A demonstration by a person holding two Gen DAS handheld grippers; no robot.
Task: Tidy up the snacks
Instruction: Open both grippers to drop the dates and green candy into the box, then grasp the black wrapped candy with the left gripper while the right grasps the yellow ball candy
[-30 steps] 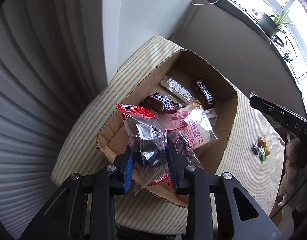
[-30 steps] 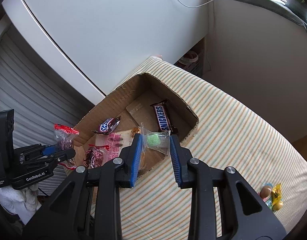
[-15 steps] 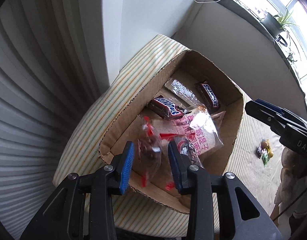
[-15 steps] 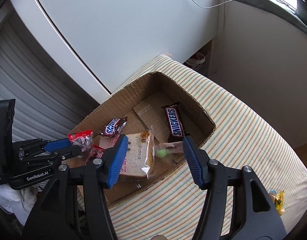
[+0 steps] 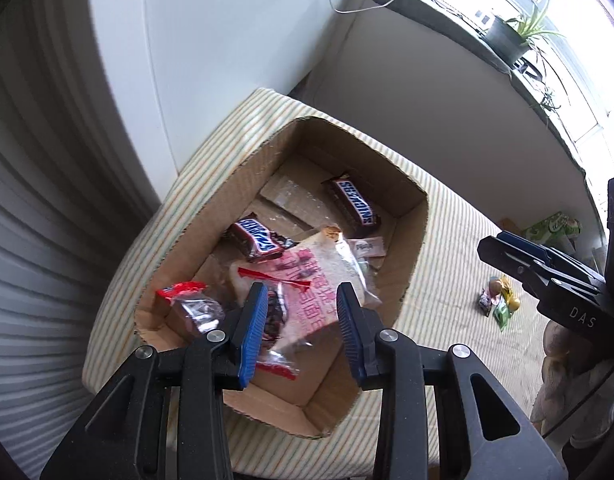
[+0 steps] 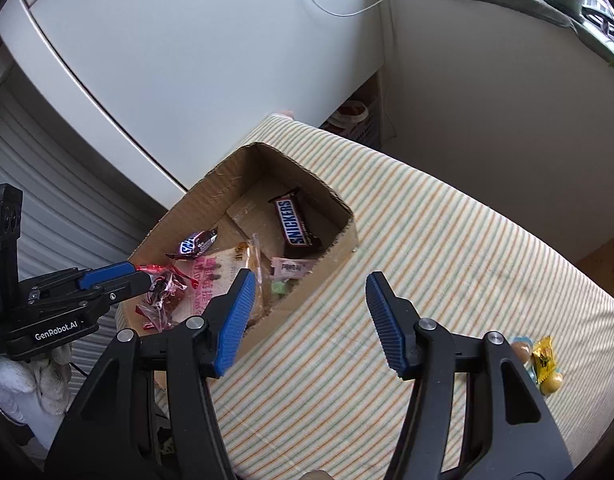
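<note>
An open cardboard box (image 5: 415,236) (image 6: 215,184) sits on a striped tablecloth (image 6: 447,256). It holds two Snickers bars (image 5: 355,208) (image 5: 259,236), a pink-printed bread pack (image 5: 323,280), a clear packet with red ends (image 5: 191,304) and a small green candy packet (image 6: 283,280). My left gripper (image 5: 299,324) is open and empty above the box's near end. My right gripper (image 6: 307,320) is open and empty above the box's near right edge. A few wrapped candies (image 5: 499,300) (image 6: 543,360) lie on the cloth to the right.
A white cabinet (image 6: 187,60) and a ribbed grey shutter (image 5: 47,200) stand behind and left of the table. A windowsill with a potted plant (image 5: 515,36) runs along the right. A green snack bag (image 5: 555,228) lies beyond the table's far right edge.
My left gripper opened and dropped the red-ended packet into the box. My right gripper opened wide and dropped the green candy packet into the box, then drew back.
</note>
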